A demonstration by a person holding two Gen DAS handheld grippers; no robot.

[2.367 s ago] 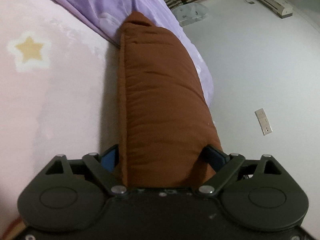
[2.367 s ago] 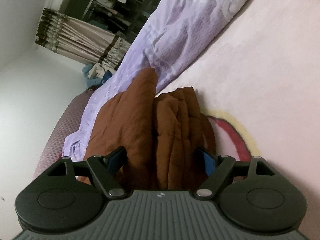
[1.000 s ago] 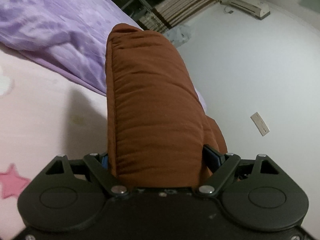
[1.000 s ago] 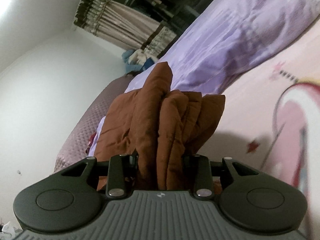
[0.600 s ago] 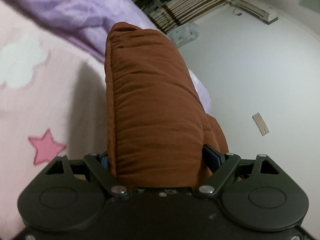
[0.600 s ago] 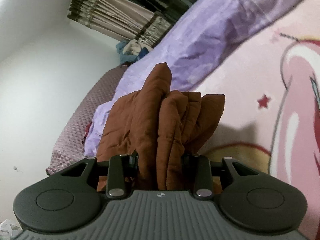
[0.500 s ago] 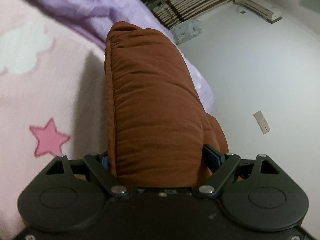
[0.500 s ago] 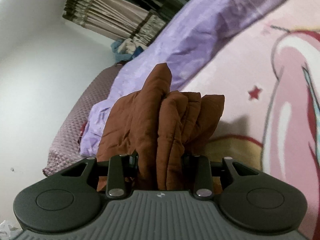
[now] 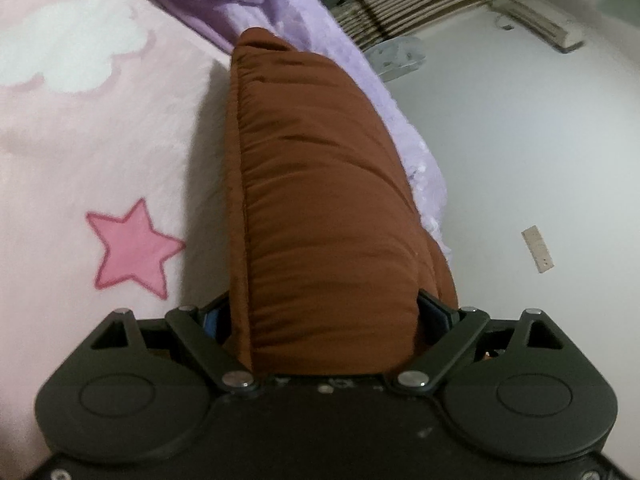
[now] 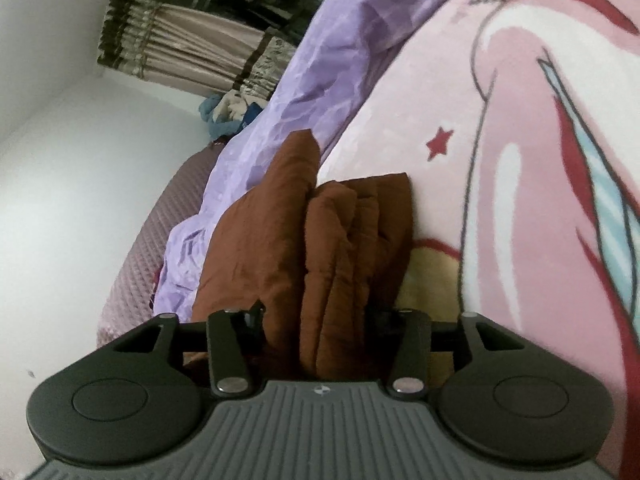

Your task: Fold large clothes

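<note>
Rust-brown padded garment, folded into a thick bundle, lying between the jaws of both tools, low over the pink cartoon blanket of the bed

Left hand-held gripper spread wide and opening further, bundle filling the gap, blue pads at its flanks; whether pressing or already slack, impossible to tell. Right hand-held gripper likewise opening, with the stacked folds of the garment between its fingers; contact there hidden too

Step in hand, by the look of it: setting the folded bundle down and letting go. To do that well: keep both ends level, let the bundle settle fully onto the blanket before the jaws clear, open both sides together so neither end drags, then draw straight back along the fingers so no layer snags and the fold stays stacked. Puffy filling likely to spring open, so a gentle release and perhaps a press afterwards

Bed surface soft, printed with a pink star and white cloud; crumpled lilac sheet beyond the bundle. Pale walls, pleated curtains, air conditioner high on the wall
</note>
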